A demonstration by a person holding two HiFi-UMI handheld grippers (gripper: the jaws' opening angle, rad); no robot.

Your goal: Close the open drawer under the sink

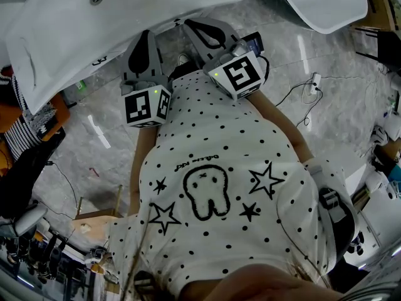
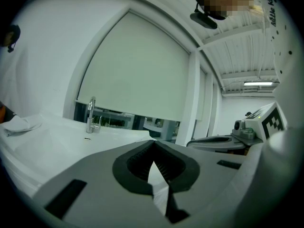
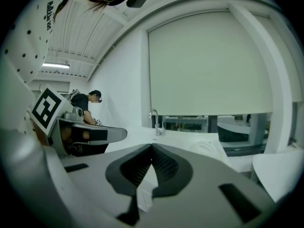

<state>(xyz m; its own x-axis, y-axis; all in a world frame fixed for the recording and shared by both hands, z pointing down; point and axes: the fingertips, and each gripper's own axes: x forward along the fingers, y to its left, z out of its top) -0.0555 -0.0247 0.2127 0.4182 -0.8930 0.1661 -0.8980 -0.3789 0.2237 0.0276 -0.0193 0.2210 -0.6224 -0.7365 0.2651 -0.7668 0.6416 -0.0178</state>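
Drawer: not visible, probably hidden beneath sink (image 1: 94, 39). Left gripper (image 2: 153, 145) and right gripper (image 3: 152, 148): jaws pressed together, empty, side by side near sink edge, faucet (image 2: 90, 115) beyond.

Left gripper (image 1: 148, 39) and right gripper (image 1: 199, 30) sit side by side, fingers (image 2: 135, 163) toward the sink (image 1: 75, 36) just ahead. The faucet (image 2: 90, 115) stands beyond, left of the left fingers, straight ahead of the right fingers.
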